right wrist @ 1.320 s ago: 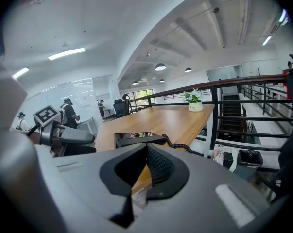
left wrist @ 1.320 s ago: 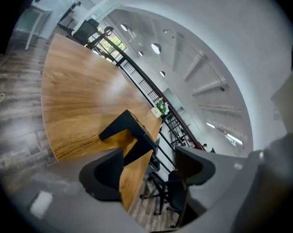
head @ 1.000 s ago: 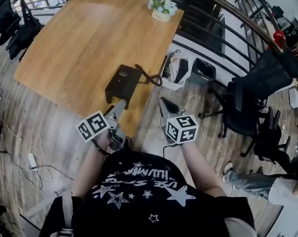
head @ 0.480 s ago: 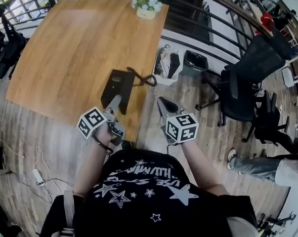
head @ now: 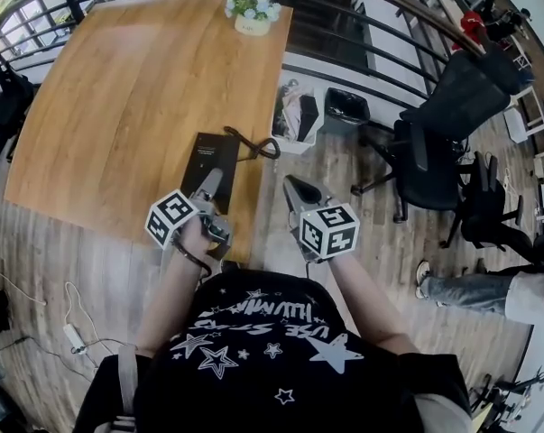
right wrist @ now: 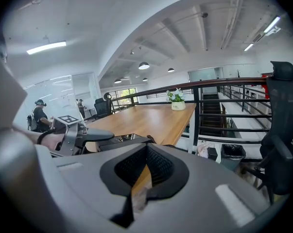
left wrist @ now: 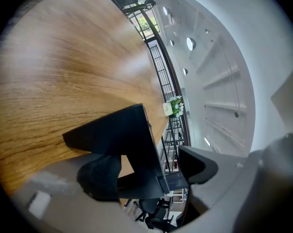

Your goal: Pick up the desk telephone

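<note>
Head view: the flat black desk telephone (head: 214, 159) lies at the wooden table's (head: 118, 97) near right edge, long axis running away from the person. Left gripper view: the left gripper (left wrist: 148, 171) gapes, the telephone's near end framed between its jaws. Right gripper view: the right gripper (right wrist: 136, 177) is clenched, empty.

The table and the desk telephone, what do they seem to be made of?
The table: wood or wood veneer, going by its warm brown grain lines, with a soft satin sheen. The desk telephone: probably matte black plastic, dull and dark.
</note>
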